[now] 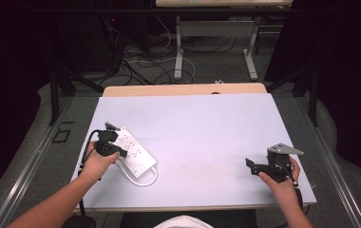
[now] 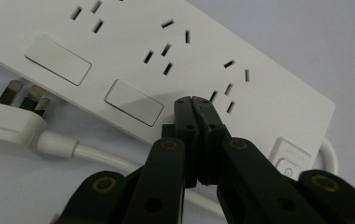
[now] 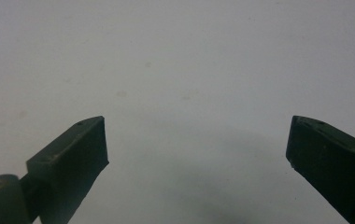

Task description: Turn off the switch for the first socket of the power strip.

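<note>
Your left gripper [image 2: 194, 100] has its jaws pressed together with nothing between them, and the closed tip sits on or just above the white power strip [image 2: 175, 65], right beside the second rocker switch [image 2: 133, 101]. In the high view the strip [image 1: 133, 151] lies at about eight o'clock on the pale table mat [image 1: 202, 123], running diagonally, with its own plug [image 2: 17, 119] and white cord [image 1: 143, 180] curled against its near edge. Your right gripper [image 1: 257, 166] rests at about four o'clock, well apart from the strip, jaws spread wide over bare mat.

The work in hand looks like prodding a switch with the closed tip. From the gripper's own camera I can't be sure whether the tip already touches the casing or hangs just off it, so ease in slowly.

Things that could go wrong:
- The tip stands off the switch towards the sockets [image 2: 224, 86]; pushing straight down there presses plain casing and does nothing.
- The strip is light and nothing pins it, so a slanted push may slide or swivel it across the mat instead of tipping the rocker.
- A skidding tip could hit the neighbouring rocker [image 2: 58, 59].
- The loose cord may drag as the strip shifts.

Bringing your right gripper over to brace the far end would steady things.
</note>
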`<state>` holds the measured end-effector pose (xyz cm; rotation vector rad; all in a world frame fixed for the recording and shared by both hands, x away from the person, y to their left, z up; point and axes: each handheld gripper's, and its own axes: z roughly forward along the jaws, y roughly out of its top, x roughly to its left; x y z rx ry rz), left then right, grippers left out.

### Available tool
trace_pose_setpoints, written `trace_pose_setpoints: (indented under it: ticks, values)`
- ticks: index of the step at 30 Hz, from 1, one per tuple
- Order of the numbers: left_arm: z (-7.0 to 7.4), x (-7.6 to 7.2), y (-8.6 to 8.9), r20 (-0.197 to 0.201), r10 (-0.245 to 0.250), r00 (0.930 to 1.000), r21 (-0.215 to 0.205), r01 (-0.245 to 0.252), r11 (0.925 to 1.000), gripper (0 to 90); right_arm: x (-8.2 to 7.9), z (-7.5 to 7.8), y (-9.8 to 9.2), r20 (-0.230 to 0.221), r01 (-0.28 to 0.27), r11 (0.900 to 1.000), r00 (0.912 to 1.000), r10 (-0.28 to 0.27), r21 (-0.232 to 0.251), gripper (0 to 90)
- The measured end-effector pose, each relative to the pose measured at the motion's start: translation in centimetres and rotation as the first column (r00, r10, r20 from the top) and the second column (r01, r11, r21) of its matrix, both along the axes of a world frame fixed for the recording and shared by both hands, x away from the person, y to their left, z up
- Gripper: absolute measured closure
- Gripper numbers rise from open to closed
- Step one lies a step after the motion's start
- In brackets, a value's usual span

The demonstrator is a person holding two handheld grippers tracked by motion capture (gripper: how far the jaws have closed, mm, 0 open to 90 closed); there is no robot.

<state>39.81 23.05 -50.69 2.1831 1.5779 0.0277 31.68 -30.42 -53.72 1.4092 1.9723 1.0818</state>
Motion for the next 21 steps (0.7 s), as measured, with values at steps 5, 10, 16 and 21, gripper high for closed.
trace_pose_setpoints:
  ticks: [5, 10, 16, 21]
  values:
    - [-0.08, 0.01, -0.08, 0.003, 0.0, 1.0, -0.001, 0.0, 1.0, 89.9, 0.01, -0.01, 0.0, 0.0, 0.0, 1.0, 1.0, 0.0, -0.002, 4.7]
    - [-0.11, -0.02, -0.07, 0.009, -0.001, 1.0, 0.0, 0.001, 1.0, 89.6, 0.0, -0.03, 0.09, 0.002, 0.007, 1.0, 1.0, -0.007, 0.001, 4.7]
    - [-0.12, -0.03, -0.08, 0.013, -0.002, 0.9999, 0.002, 0.002, 1.0, 89.6, 0.0, -0.01, 0.0, -0.002, 0.0, 1.0, 1.0, 0.0, -0.001, 4.8]
    - [-0.07, 0.0, -0.03, 0.009, -0.003, 1.0, 0.003, 0.003, 1.0, 89.5, 0.0, -0.03, 0.03, -0.004, 0.001, 1.0, 1.0, -0.001, 0.002, 4.8]
